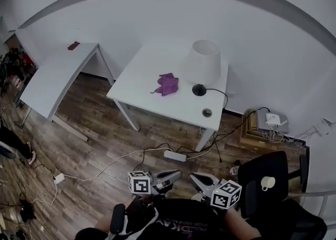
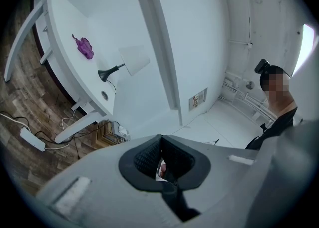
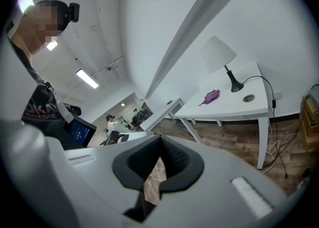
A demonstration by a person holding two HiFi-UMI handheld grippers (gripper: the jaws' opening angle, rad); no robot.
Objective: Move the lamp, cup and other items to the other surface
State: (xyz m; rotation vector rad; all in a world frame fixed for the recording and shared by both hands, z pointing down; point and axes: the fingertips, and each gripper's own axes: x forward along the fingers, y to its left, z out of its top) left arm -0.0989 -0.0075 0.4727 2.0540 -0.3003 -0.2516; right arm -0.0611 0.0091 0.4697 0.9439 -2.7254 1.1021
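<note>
A lamp point(image 1: 202, 65) with a white shade and black base stands on the white table point(image 1: 142, 79), beside a crumpled purple cloth point(image 1: 168, 84). A white cup point(image 1: 268, 183) sits on the black chair point(image 1: 257, 197) at the lower right. My left gripper point(image 1: 176, 174) and right gripper point(image 1: 195, 177) hang close to my body, far from the table, both shut and empty. In the left gripper view the lamp point(image 2: 130, 62) and the purple cloth point(image 2: 84, 47) lie far beyond the left gripper point(image 2: 160, 139). The right gripper view shows the lamp point(image 3: 219, 55) and the purple cloth point(image 3: 212, 96) past the right gripper point(image 3: 160, 139).
A second white table point(image 1: 58, 76) stands at the left with a small dark red thing point(image 1: 73, 45) on it. A power strip point(image 1: 175, 155) and cables lie on the wooden floor. A box with a router point(image 1: 268, 123) sits by the wall. A round cable hole point(image 1: 207, 112) marks the table's near corner.
</note>
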